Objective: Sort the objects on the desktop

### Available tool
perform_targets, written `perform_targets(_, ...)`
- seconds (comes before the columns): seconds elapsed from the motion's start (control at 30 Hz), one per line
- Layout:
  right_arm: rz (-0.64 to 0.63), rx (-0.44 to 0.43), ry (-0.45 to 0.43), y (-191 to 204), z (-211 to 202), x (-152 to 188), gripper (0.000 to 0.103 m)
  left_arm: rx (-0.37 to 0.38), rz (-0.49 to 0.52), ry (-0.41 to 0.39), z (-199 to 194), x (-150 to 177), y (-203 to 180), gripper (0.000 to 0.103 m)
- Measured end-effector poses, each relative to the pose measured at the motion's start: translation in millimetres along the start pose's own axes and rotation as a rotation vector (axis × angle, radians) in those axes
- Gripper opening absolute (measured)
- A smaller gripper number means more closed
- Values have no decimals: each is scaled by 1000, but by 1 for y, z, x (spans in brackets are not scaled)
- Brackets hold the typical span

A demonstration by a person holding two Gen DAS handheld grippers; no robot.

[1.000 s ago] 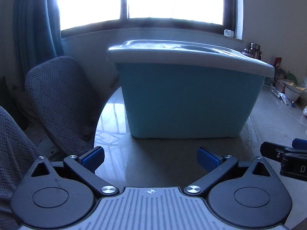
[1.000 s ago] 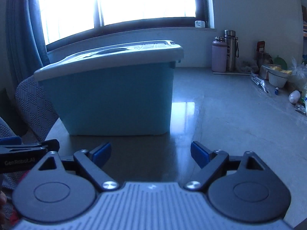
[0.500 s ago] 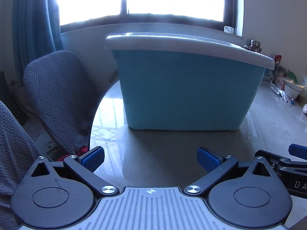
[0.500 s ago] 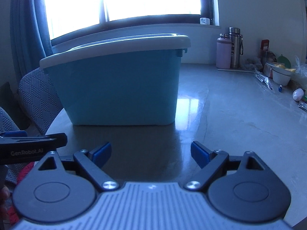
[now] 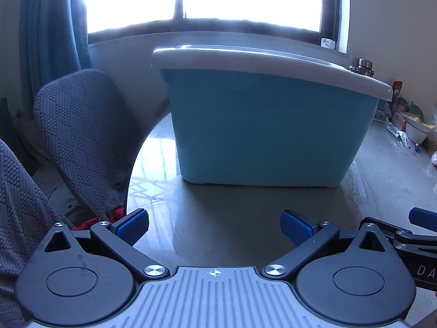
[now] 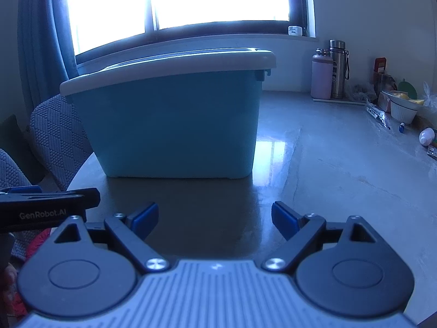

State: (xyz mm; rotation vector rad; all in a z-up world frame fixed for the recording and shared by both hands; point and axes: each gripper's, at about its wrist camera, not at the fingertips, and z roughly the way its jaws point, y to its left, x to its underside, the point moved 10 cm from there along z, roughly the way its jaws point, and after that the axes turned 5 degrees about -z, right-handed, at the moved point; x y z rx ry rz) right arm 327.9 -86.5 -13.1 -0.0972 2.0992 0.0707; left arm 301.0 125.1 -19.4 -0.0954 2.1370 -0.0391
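Note:
A light blue storage bin [image 5: 262, 134] with a closed pale grey lid [image 5: 245, 60] stands on the table ahead; it also shows in the right wrist view [image 6: 174, 125]. My left gripper [image 5: 214, 228] is open and empty, low over the table in front of the bin. My right gripper [image 6: 214, 218] is open and empty, beside it to the right. Each gripper shows at the edge of the other's view: the right one in the left wrist view [image 5: 420, 216], the left one in the right wrist view [image 6: 49, 199].
Two bottles [image 6: 330, 71], a white bowl [image 6: 404, 109], wrappers and small items [image 6: 426, 136] lie at the table's far right by the wall. Grey upholstered chairs [image 5: 82, 136] stand left of the table edge. A window is behind the bin.
Both grippers have dropped lower and drawn back a little, so the bin's lid top is now seen nearly edge-on. Both stay open and empty.

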Motion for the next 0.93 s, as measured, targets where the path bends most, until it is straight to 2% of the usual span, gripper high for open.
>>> perform_targets(0.93, -7, -5, 0, 4, -2, -2, 90, 29, 15, 19, 3, 3, 11, 103)
